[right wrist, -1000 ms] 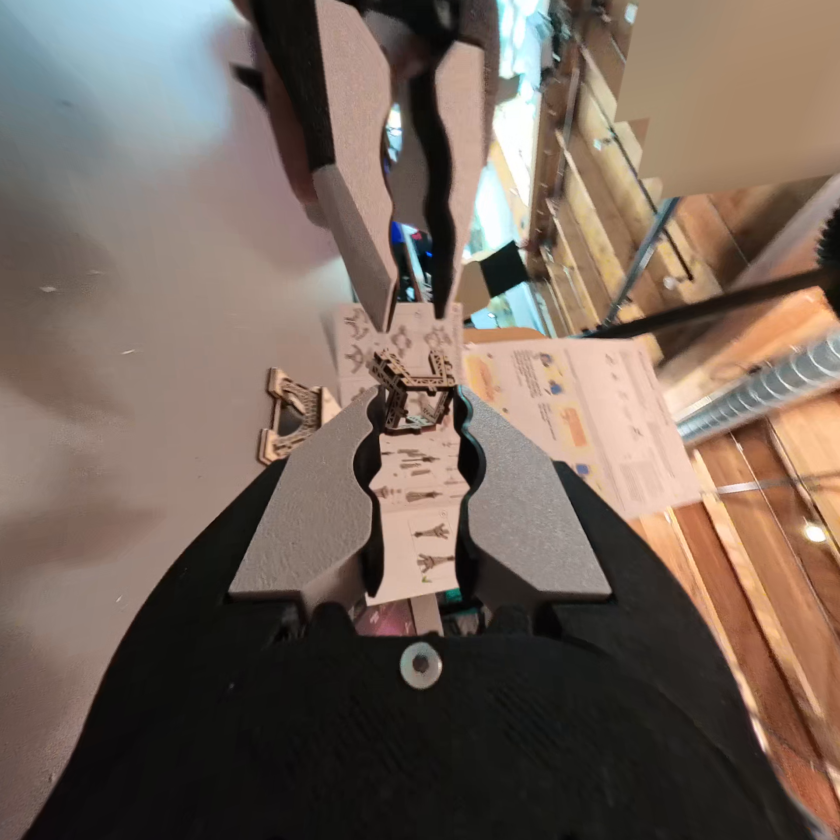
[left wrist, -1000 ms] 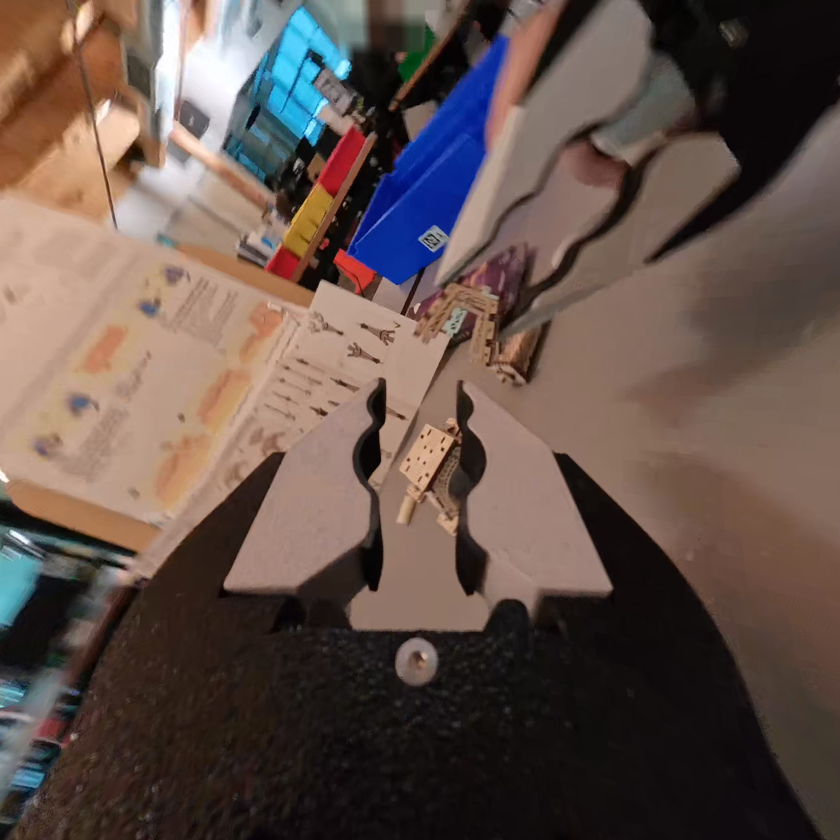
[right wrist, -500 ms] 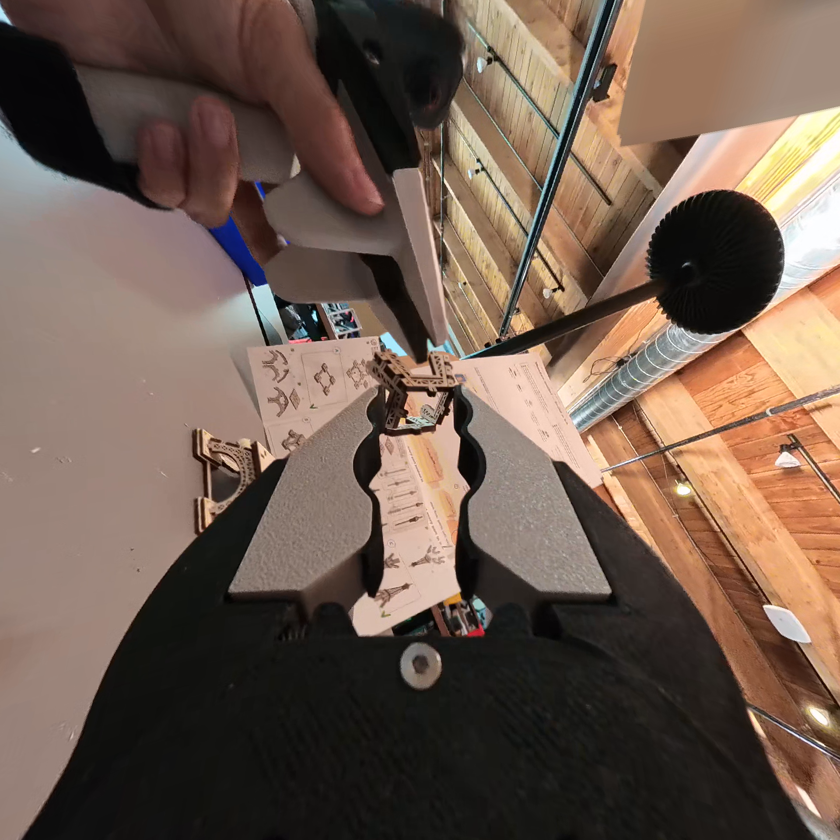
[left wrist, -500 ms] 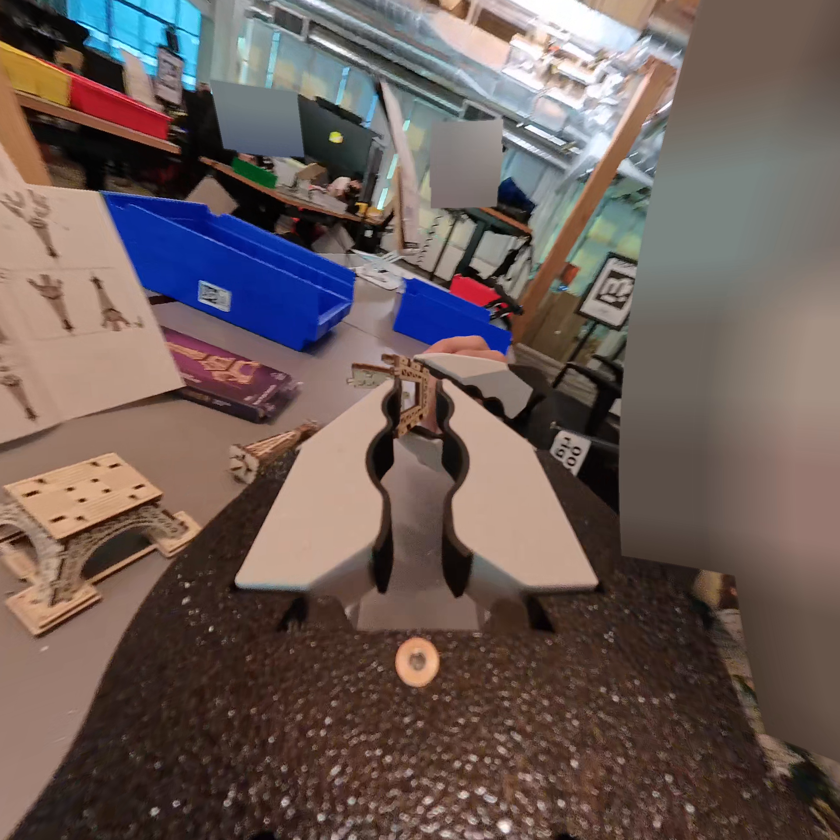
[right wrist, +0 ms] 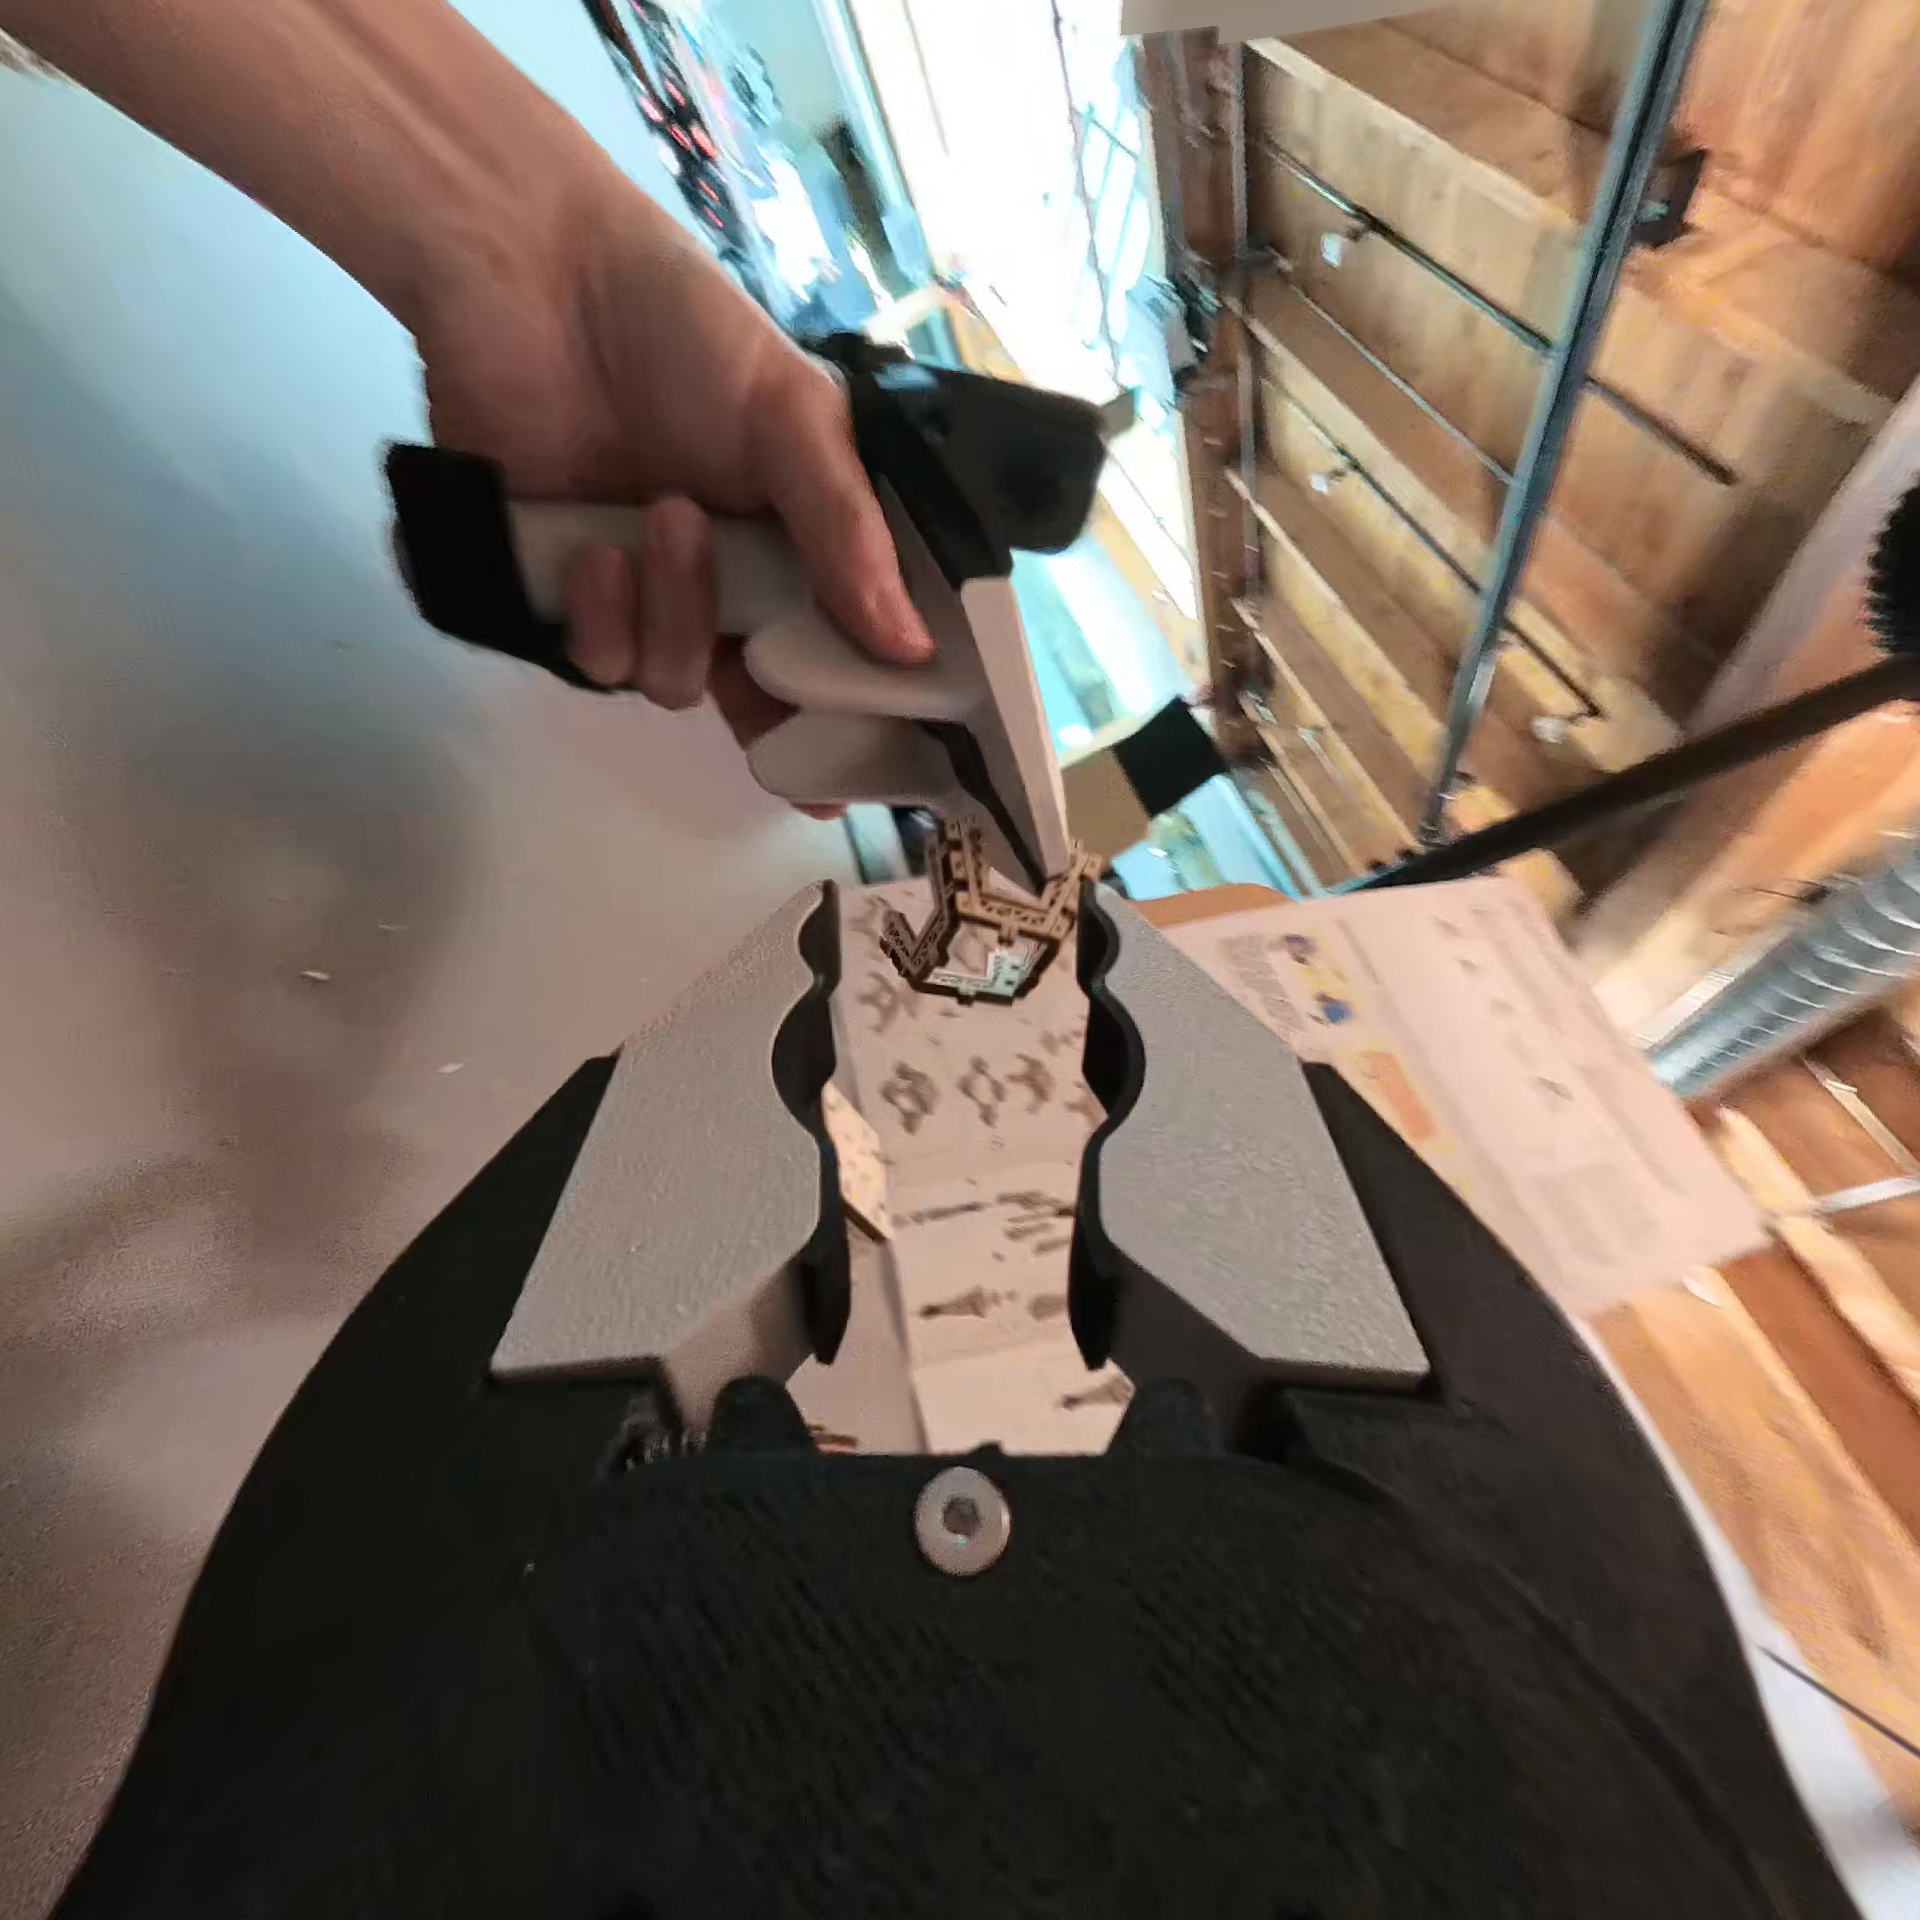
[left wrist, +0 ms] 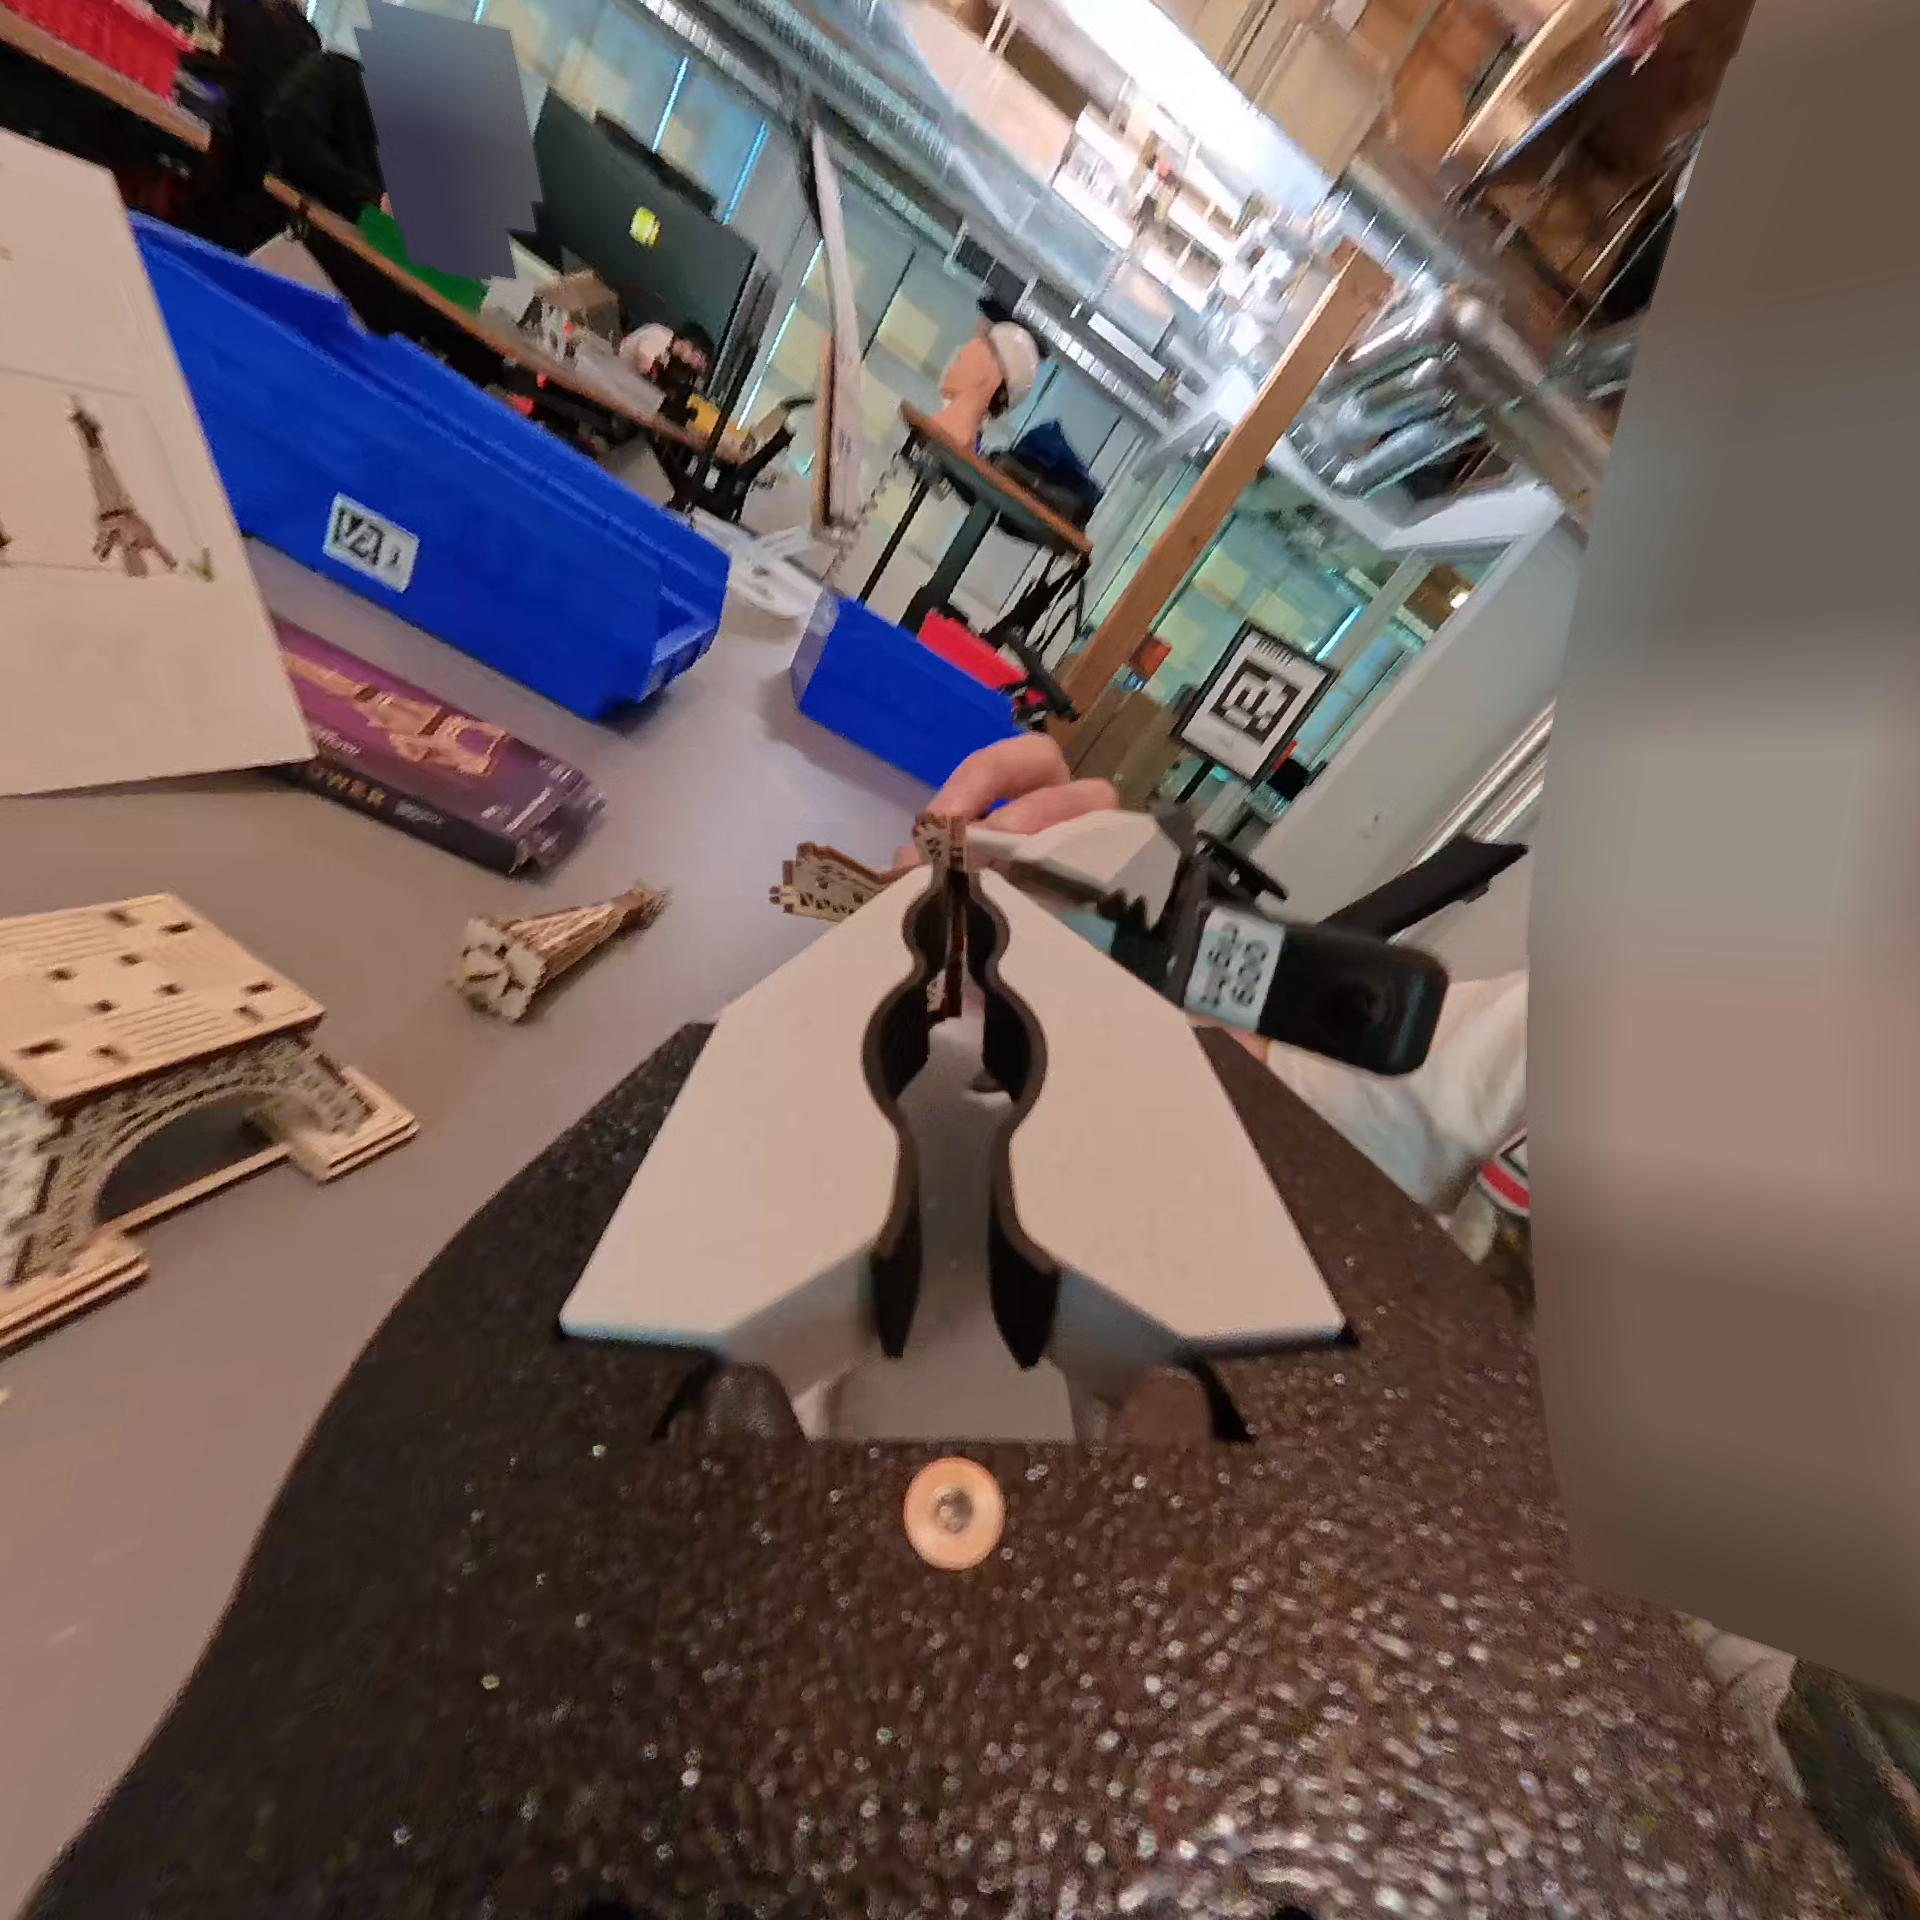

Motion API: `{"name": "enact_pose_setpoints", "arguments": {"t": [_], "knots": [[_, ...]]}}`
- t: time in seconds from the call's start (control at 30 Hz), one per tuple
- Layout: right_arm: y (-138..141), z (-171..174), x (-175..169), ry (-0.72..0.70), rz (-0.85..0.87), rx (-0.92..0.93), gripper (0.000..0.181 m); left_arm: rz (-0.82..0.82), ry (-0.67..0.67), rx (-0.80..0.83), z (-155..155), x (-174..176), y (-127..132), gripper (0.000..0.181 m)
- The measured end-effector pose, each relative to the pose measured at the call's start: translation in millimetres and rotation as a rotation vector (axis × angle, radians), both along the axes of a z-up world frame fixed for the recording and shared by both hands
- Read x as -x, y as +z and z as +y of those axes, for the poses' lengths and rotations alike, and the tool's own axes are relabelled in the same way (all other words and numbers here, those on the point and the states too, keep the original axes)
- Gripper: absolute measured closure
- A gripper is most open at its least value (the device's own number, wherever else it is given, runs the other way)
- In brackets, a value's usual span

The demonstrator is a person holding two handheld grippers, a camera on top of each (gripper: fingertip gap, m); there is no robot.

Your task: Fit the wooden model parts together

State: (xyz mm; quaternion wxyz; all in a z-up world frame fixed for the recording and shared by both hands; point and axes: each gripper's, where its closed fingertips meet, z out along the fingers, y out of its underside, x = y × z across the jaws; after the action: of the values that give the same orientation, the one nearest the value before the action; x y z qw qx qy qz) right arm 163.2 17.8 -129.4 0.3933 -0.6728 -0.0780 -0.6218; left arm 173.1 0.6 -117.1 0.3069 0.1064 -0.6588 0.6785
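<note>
A small wooden lattice ring (right wrist: 977,925) is held in the air above the grey table (right wrist: 260,935). My left gripper (left wrist: 951,883) is shut on it, with the part (left wrist: 831,888) sticking out to the left of the tips. In the right wrist view the left gripper (right wrist: 1044,862) comes down from above, held by a hand (right wrist: 623,395). My right gripper (right wrist: 956,899) is open, its jaws wide on either side of the ring. It shows in the left wrist view (left wrist: 1049,868) just behind the part. A wooden tower base (left wrist: 156,1049) and a wooden spire (left wrist: 551,940) lie on the table.
An instruction sheet (left wrist: 104,520) and a purple box (left wrist: 436,748) lie at the left, with two blue bins (left wrist: 436,499) behind. A second leaflet (right wrist: 1475,1091) lies at the table's edge. Grey table (left wrist: 208,1455) stretches in front of the tower base. Both grippers' tips are close together, under 4 cm apart. The wooden tower base (left wrist: 156,1049) is about 15 cm from both grippers' fingertips.
My left gripper swung up from the table and closed on the lattice ring. My right gripper, shut on the ring before, has opened its jaws and let it go.
</note>
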Motion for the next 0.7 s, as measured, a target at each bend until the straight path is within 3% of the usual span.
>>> {"name": "enact_pose_setpoints", "arguments": {"t": [0.1, 0.17, 0.23, 0.3, 0.4, 0.57, 0.7], "knots": [[-6, 5, 9, 0.127, 0.169, -0.046, 0.136, -0.062, -0.019, -0.069, 8, -5, -11, 0.181], [-2, 6, 17, 0.259, 0.407, -0.218, 0.177, -0.082, -0.081, -0.105, 15, -1, -18, 0.181], [6, -2, 12, 0.344, 0.658, -0.459, 0.181, -0.093, -0.126, -0.133, 20, 2, -26, 0.181], [-9, 0, 11, 0.408, 0.894, -0.498, 0.181, -0.063, -0.169, -0.155, 21, 5, -33, 0.181], [1, 1, 3, 0.504, 1.020, -0.688, 0.181, -0.066, -0.234, -0.220, 19, 16, -46, 0.181], [-35, -6, -5, 0.422, 1.278, -0.739, 0.181, -0.105, -0.260, -0.274, 15, 22, -58, 0.181], [-43, -4, 3, 0.449, 1.340, -0.783, 0.181, -0.124, -0.262, -0.310, 11, 25, -67, 0.181]]}}
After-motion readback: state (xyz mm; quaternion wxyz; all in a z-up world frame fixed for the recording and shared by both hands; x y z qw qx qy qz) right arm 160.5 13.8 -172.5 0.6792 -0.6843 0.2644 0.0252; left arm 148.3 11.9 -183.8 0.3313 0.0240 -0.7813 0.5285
